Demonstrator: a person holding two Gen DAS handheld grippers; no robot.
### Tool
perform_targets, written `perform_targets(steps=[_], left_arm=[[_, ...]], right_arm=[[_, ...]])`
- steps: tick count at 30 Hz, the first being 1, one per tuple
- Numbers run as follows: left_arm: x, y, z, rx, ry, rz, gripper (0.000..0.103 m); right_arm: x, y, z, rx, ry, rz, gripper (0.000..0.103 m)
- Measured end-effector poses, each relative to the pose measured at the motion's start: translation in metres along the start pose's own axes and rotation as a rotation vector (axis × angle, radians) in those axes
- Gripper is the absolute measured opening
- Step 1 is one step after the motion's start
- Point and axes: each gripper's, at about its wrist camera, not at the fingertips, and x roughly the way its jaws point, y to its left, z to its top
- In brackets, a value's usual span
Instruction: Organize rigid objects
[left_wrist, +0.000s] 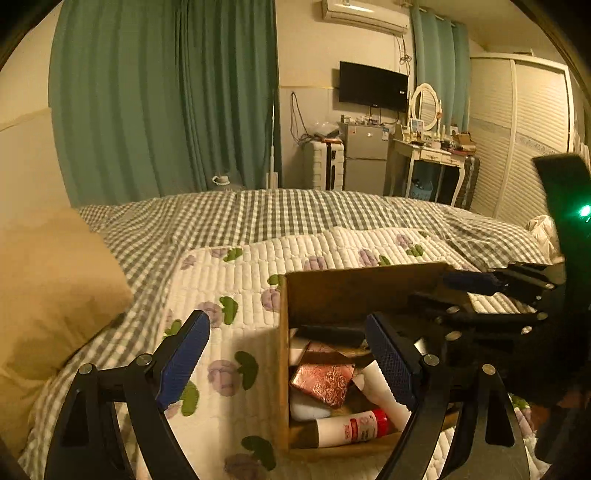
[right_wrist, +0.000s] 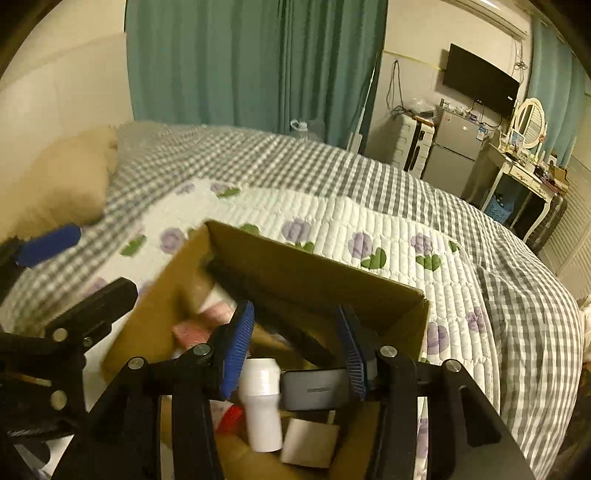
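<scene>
A: Looking into the cardboard box (right_wrist: 325, 280) on the quilt (right_wrist: 369, 221), we count one white bottle with a red cap (left_wrist: 354, 428), one white jar (right_wrist: 260, 398), one dark grey case (right_wrist: 314, 391), one shiny pink packet (left_wrist: 323, 380). Others lie half hidden.

B: We judge them all stiff and light; the white jar looks smooth, so we'd pinch its narrow neck, the dark grey case across its flat sides.

A: Our right gripper (right_wrist: 295, 350) hangs over the cardboard box, jaws partly apart, pressing on nothing. Our left gripper (left_wrist: 288, 354) stands wide and empty beside the cardboard box's left wall.
</scene>
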Motion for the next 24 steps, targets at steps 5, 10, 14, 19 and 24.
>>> perform_targets(steps=[5, 10, 14, 19, 24], left_arm=[[-0.033, 0.0, 0.008, -0.013, -0.048, -0.014, 0.088], [-0.08, -0.005, 0.018, -0.007, -0.122, -0.019, 0.088], [-0.126, -0.004, 0.021, -0.025, -0.201, -0.026, 0.088], [-0.162, -0.005, 0.007, -0.029, -0.273, -0.045, 0.097], [-0.172, -0.005, -0.022, -0.035, -0.312, -0.052, 0.103]], right_arm=[[-0.053, -0.003, 0.003, 0.049, -0.069, 0.003, 0.046], [-0.12, -0.002, 0.005, 0.058, -0.148, -0.047, 0.046], [-0.177, 0.007, -0.002, 0.054, -0.241, -0.078, 0.05], [-0.228, 0.016, -0.034, 0.096, -0.355, -0.079, 0.065], [-0.24, 0.029, -0.07, 0.144, -0.434, -0.162, 0.103]])
